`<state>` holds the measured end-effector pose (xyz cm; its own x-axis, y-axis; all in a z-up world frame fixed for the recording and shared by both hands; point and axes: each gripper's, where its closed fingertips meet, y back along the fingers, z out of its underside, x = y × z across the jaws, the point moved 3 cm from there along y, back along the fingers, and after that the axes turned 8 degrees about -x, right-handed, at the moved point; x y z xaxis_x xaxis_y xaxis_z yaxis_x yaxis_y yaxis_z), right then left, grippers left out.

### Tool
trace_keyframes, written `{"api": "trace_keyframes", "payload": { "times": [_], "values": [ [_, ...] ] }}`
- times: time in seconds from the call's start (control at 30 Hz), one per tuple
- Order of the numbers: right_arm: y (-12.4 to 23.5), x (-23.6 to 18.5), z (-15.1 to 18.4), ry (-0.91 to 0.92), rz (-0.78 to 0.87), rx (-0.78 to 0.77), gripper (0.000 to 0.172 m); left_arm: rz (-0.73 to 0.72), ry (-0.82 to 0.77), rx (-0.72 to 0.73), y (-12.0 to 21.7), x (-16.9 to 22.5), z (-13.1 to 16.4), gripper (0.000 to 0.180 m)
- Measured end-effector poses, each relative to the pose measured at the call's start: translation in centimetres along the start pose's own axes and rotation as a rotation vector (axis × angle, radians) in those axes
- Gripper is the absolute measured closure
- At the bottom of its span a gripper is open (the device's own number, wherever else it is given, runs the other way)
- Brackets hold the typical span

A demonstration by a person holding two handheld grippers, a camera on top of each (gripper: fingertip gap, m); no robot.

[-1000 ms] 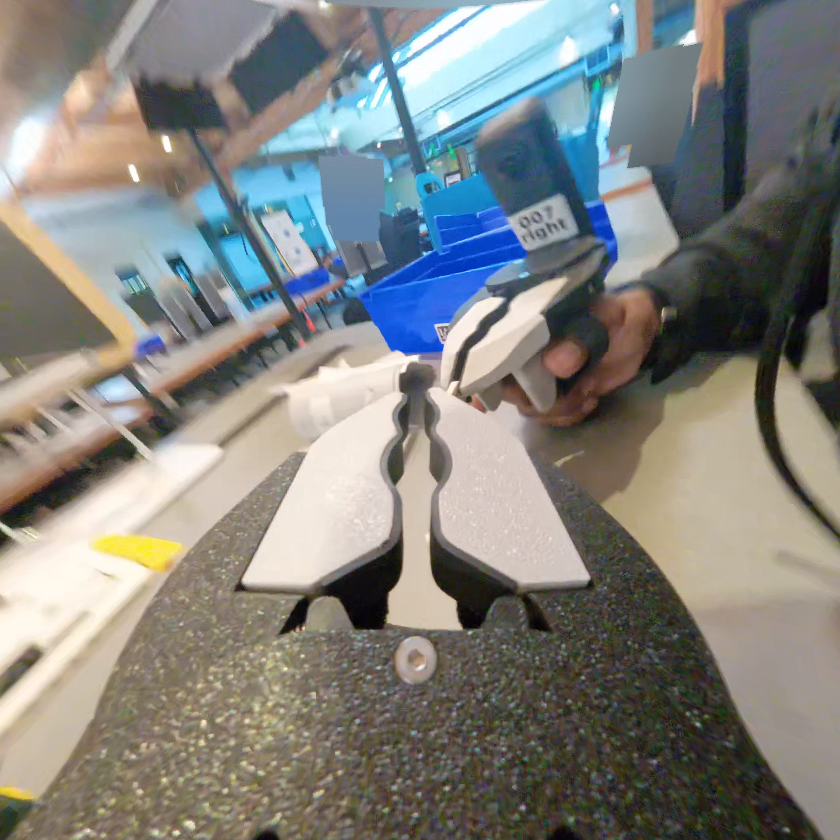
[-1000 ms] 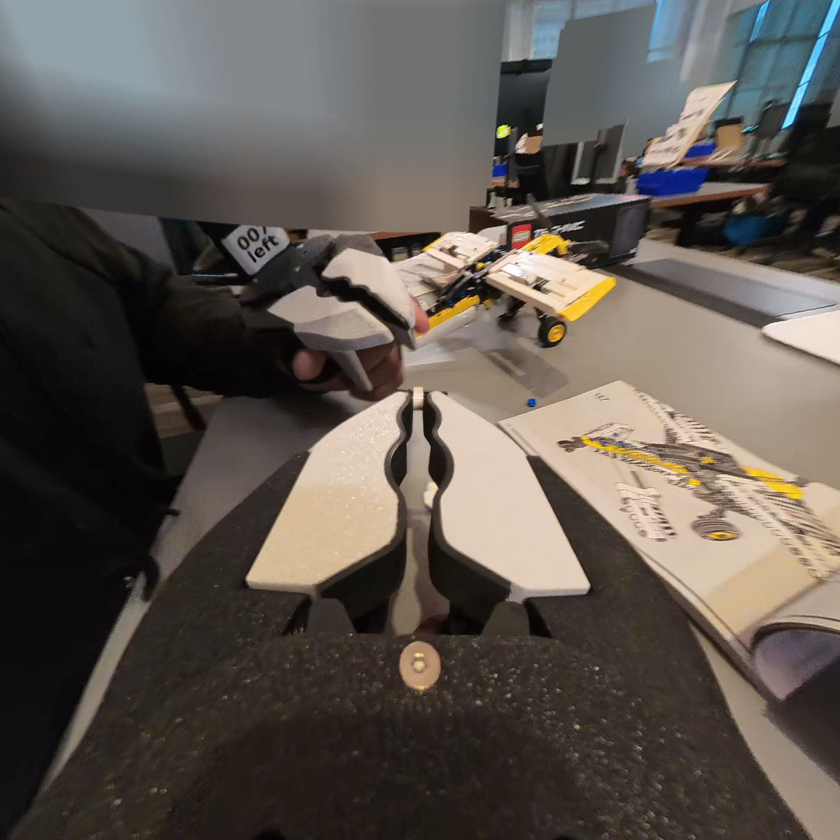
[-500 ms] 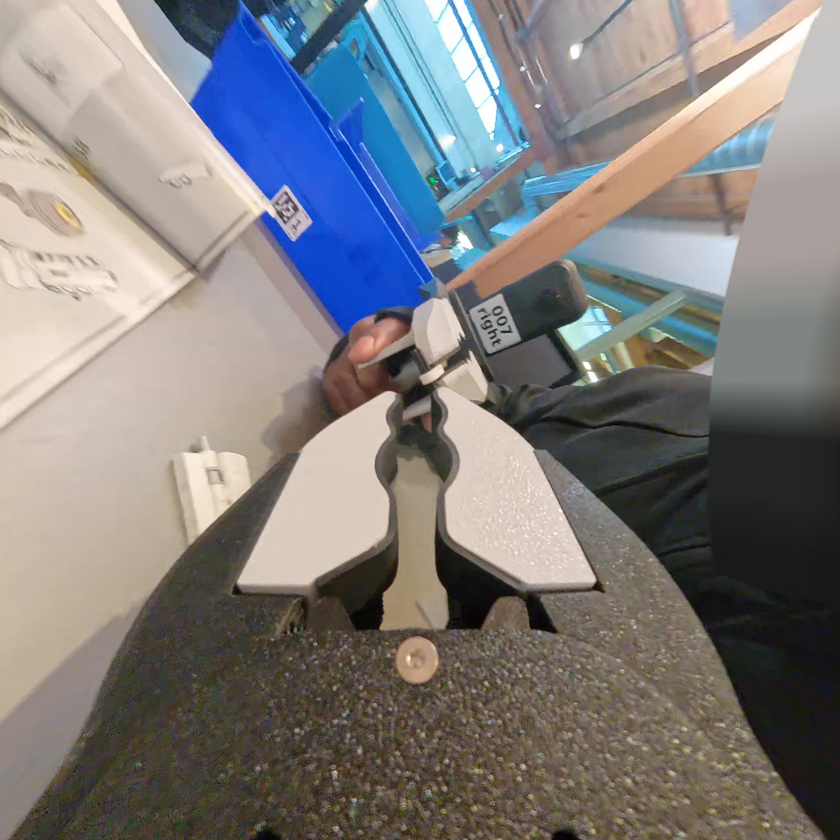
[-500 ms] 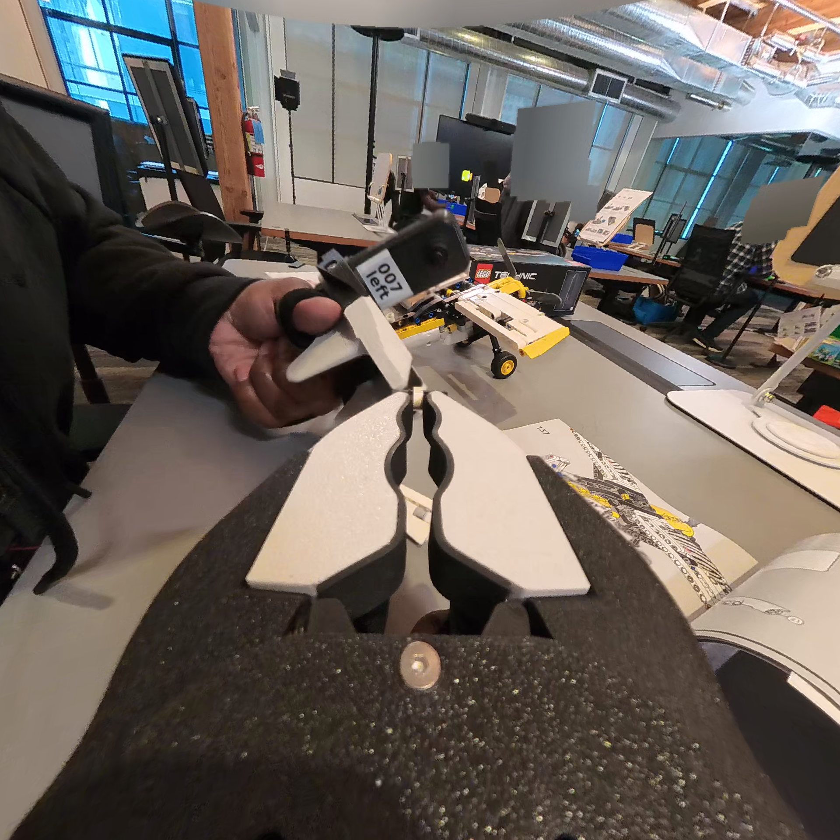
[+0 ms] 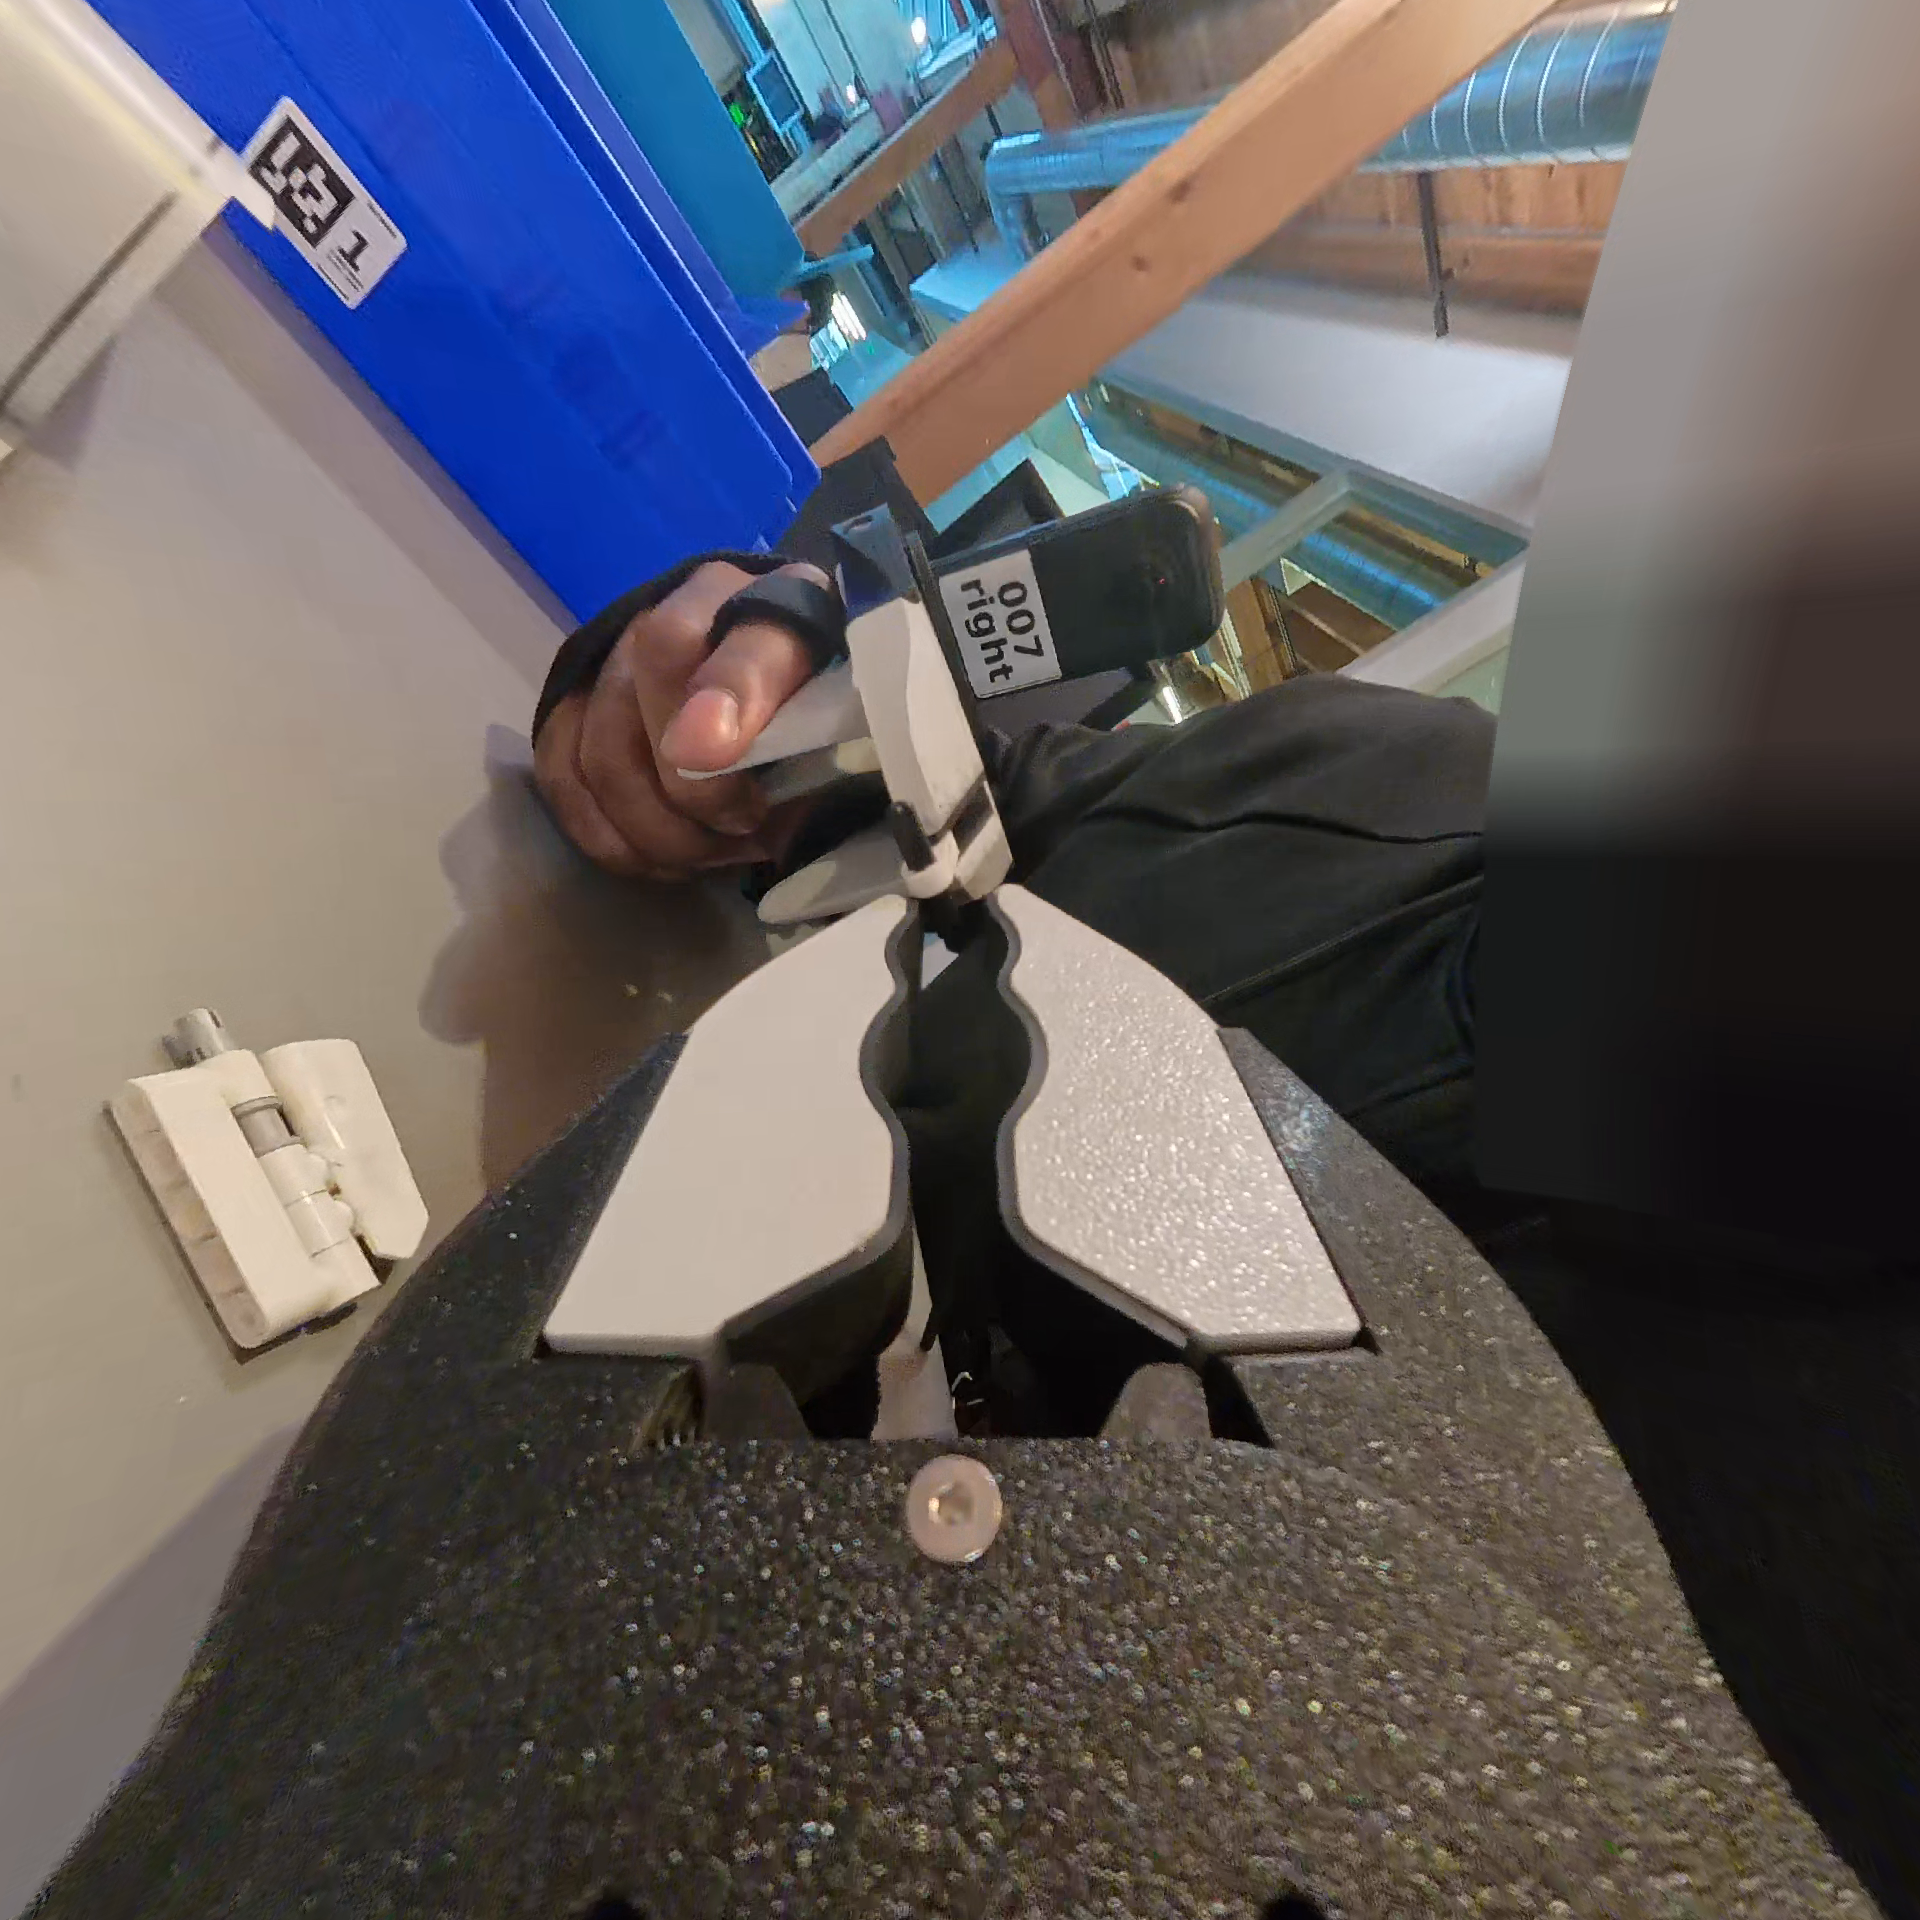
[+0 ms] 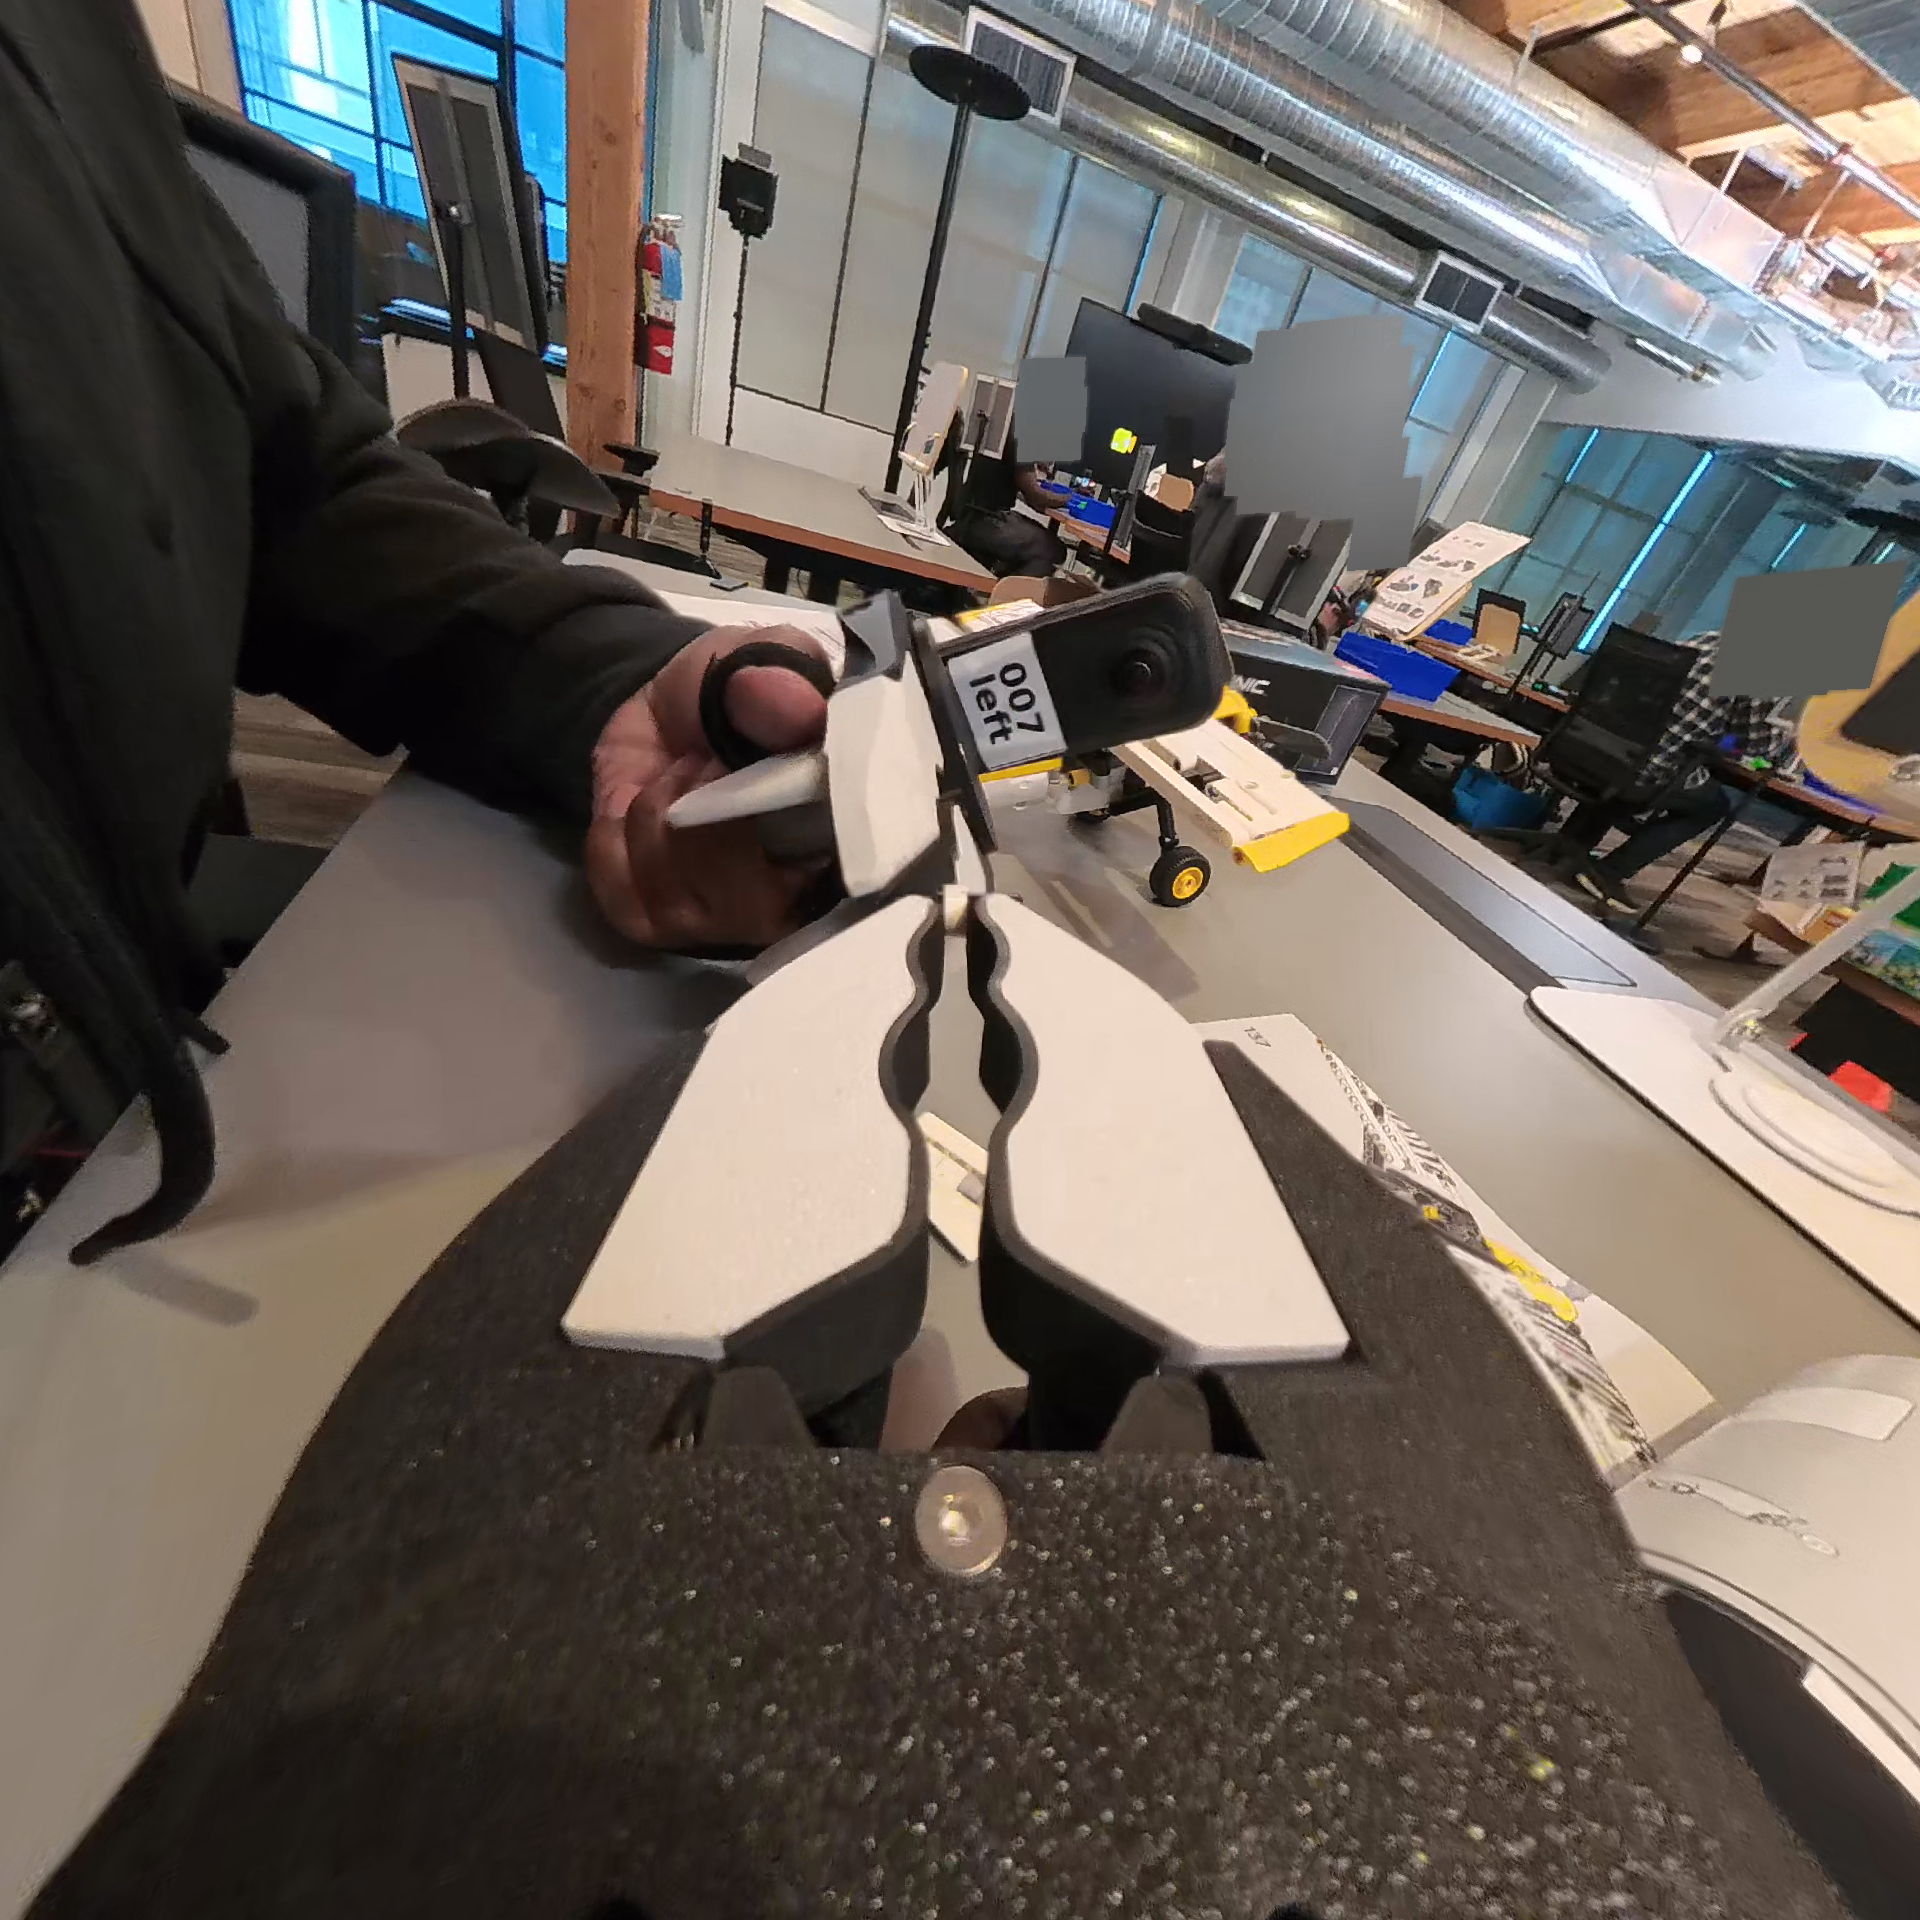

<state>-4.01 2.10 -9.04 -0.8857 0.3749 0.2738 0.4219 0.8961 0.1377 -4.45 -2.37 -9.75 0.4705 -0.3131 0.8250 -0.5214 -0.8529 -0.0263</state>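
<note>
Quick notes on the tiny white plastic block [image 6: 952, 912]. It's pinched right at the tips of the right tongs [image 6: 954, 914], which are closed on it with both pads against its flat sides. It looks like hard, smooth moulded plastic, so I'd guess it's feather-light, stiff and pretty slippery, the kind of bit that pings away if the squeeze is off-centre. The flat faces seem the safest place to grab, not the corners.

From the other side, a short black peg [image 5: 940, 925] sticks out of that block and pokes in between the tips of the left tongs [image 5: 951, 914]. They stand slightly apart around it. I honestly can't tell if the pads are pressing on the peg, because the dark sleeve behind hides the edges.

Both tongs meet tip to tip above the grey desk [image 6: 416, 1039]. Also on the desk: a white hinged plastic assembly [image 5: 265, 1174], a blue plastic bin [image 5: 499, 260], a white-and-yellow brick-built plane [image 6: 1226, 800] and an open instruction booklet [image 6: 1455, 1195].
</note>
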Motion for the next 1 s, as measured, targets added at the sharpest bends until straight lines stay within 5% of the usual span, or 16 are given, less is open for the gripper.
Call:
{"api": "trace_keyframes", "payload": {
  "times": [0.3,0.57,1.0],
  "values": [
    [-0.2,-0.4,0.5,0.068,0.016,-0.049,0.167,-0.017,0.010,-0.035,0.1,-0.5,0.6,0.176],
    [0.0,-0.6,0.7,0.237,0.016,-0.137,0.144,-0.060,-0.002,-0.146,-0.3,-0.7,1.8,0.176],
    [0.2,-2.0,1.4,0.196,-0.162,-0.203,0.157,-0.062,0.054,-0.230,-1.2,-1.0,2.9,0.176]
  ]
}}
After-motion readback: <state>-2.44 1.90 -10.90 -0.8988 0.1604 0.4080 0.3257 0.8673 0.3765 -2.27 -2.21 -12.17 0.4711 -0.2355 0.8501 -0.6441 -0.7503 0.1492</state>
